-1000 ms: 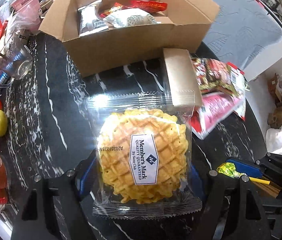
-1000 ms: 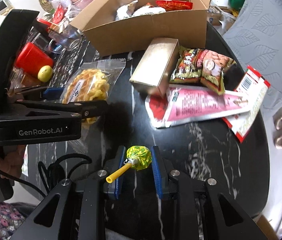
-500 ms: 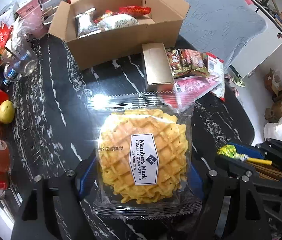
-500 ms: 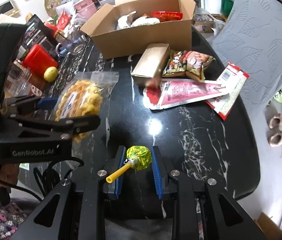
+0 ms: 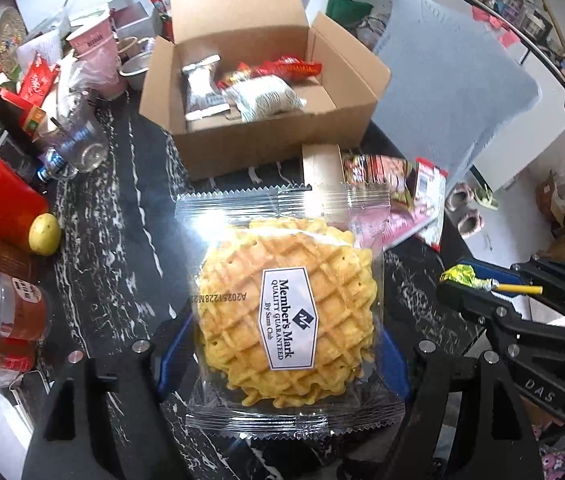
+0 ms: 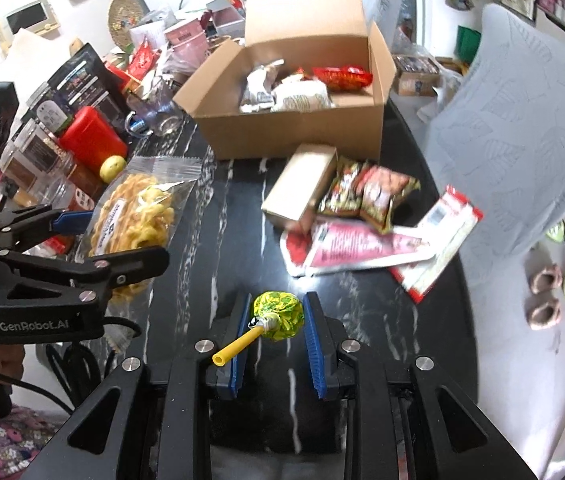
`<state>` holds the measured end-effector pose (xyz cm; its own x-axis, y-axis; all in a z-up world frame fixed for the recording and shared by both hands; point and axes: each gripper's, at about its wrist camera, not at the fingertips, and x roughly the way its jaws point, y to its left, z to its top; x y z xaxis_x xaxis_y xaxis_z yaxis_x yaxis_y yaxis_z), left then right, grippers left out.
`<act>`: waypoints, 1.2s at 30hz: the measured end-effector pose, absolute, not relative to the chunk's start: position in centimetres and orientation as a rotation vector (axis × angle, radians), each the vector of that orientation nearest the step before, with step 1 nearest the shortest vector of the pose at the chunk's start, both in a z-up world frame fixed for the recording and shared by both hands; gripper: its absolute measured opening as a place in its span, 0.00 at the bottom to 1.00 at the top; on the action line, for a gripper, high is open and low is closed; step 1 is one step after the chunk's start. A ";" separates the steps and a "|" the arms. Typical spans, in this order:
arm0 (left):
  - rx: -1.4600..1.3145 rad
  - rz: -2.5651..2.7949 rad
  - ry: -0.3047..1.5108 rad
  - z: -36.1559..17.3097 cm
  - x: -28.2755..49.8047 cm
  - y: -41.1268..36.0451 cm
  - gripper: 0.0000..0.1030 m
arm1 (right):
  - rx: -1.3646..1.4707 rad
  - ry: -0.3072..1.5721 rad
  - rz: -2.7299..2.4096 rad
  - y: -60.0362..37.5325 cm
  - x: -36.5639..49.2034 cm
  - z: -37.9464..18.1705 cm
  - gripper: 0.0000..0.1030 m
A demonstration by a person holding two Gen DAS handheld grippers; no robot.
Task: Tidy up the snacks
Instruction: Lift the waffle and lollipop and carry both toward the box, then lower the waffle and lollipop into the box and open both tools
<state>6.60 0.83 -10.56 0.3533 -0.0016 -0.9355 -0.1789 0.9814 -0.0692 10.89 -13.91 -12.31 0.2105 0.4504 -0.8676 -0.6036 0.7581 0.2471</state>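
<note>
You had your left gripper point(image 5: 282, 344) clamped on the waffle packet point(image 5: 286, 316), held clear above the black marble table point(image 6: 362, 320). Your right gripper point(image 6: 276, 320) was pinched on the green lollipop point(image 6: 278, 316), stick toward you. The open cardboard box point(image 6: 294, 136) of snacks sat farther away, loose packets point(image 6: 366, 232) at its right.

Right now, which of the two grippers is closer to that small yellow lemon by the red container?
Left. The left gripper, clamped on the waffle pack, is just beside the lemon. The right gripper, holding the lollipop, sits farther back, nearer the table's front edge.
</note>
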 end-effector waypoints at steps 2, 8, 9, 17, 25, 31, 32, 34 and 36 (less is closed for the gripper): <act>-0.185 0.134 1.195 -10.1 6.9 0.9 0.76 | -0.165 1.137 0.751 -13.9 11.7 -12.0 0.25; -0.238 0.199 1.159 -8.8 7.9 1.3 0.76 | -0.184 1.118 0.811 -13.5 14.8 -10.9 0.25; -0.248 0.208 1.155 -8.7 8.2 1.4 0.76 | -0.187 1.114 0.824 -13.3 15.4 -10.7 0.25; -0.288 0.273 1.112 -7.5 11.2 1.9 0.76 | -0.227 1.075 0.911 -11.8 19.1 -9.4 0.25; -0.315 0.327 1.084 -7.3 14.7 3.5 0.76 | -0.239 1.046 0.957 -10.2 23.6 -8.9 0.25; -0.335 0.368 1.084 -7.8 17.5 5.1 0.76 | -0.253 1.044 0.987 -8.3 27.1 -9.2 0.25; -0.335 0.375 1.084 -7.9 18.2 5.4 0.76 | -0.254 1.044 0.990 -8.0 27.6 -9.3 0.25; -0.331 0.381 1.085 -8.1 19.2 5.9 0.76 | -0.253 1.046 0.996 -7.4 28.8 -9.5 0.25; -0.321 0.388 1.085 -8.3 20.2 6.4 0.76 | -0.251 1.049 1.000 -6.8 29.8 -9.7 0.25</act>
